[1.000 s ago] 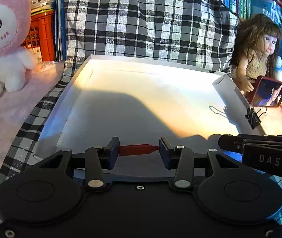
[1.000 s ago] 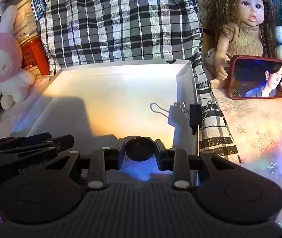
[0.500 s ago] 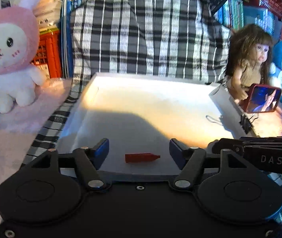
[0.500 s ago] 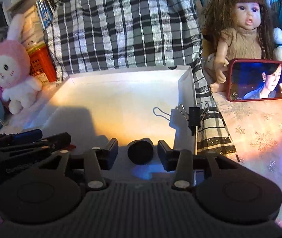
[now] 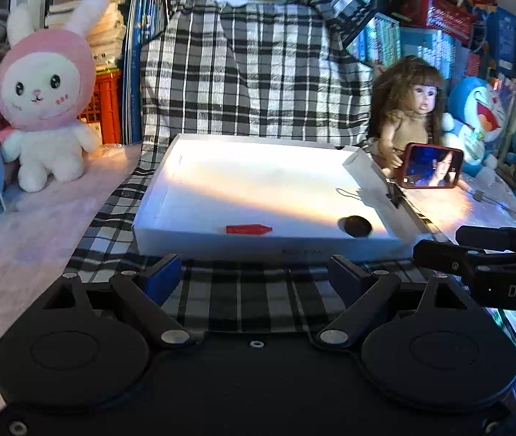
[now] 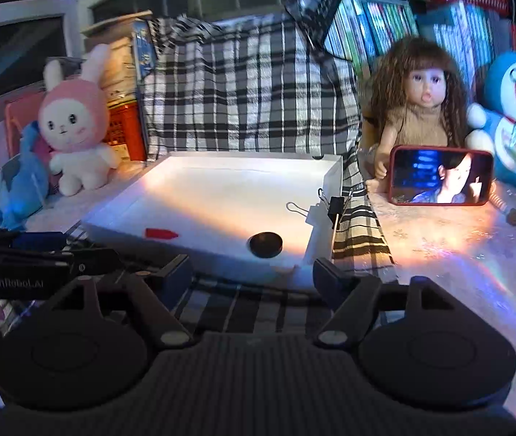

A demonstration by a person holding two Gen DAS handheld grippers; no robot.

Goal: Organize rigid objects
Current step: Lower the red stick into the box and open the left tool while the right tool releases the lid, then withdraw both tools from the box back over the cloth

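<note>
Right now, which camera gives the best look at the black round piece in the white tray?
The right wrist view: the black round piece lies near and unblocked as a flat disc. In the left wrist view it sits smaller, off-centre, by the white tray wall.

Most of the white tray (image 5: 269, 245) floor lies bare toward its far wall. Only a red piece (image 5: 248, 229) and a black disc (image 5: 358, 226) sit by the near wall. A binder clip (image 6: 335, 206) juts from the right wall. The doll (image 6: 419, 109) and phone (image 6: 441, 181) crowd the counter just right of the tray; a plush rabbit (image 5: 45, 91) stands well left.
</note>
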